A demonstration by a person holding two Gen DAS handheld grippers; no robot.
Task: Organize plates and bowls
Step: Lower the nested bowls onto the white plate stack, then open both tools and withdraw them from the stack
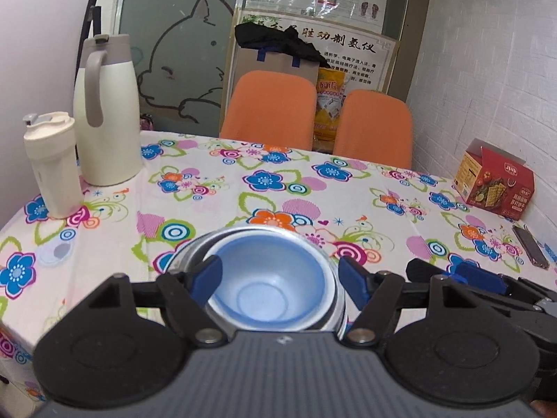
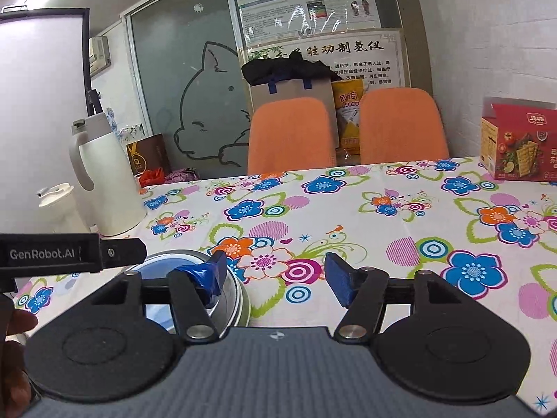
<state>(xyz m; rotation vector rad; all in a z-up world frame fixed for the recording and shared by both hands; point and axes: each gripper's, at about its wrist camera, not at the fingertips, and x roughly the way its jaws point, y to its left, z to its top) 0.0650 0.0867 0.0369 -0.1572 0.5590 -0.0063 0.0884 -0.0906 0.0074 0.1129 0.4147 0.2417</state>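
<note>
A blue bowl [image 1: 268, 285] sits nested inside a shiny metal bowl [image 1: 189, 249] on the flowered tablecloth. My left gripper [image 1: 280, 273] is open just above the stack, one blue finger on each side of it. In the right wrist view the same stack [image 2: 229, 292] lies at the lower left, partly hidden behind my right gripper's left finger [image 2: 209, 278]. My right gripper [image 2: 275, 275] is open and empty over the cloth, to the right of the bowls. It also shows at the right edge of the left wrist view [image 1: 477, 278].
A white thermos jug [image 1: 106, 115] and a white tumbler [image 1: 52, 163] stand at the back left. A red cracker box [image 1: 494, 183] and a phone [image 1: 531, 245] lie at the right. Two orange chairs [image 1: 269, 108] stand behind the table's far edge.
</note>
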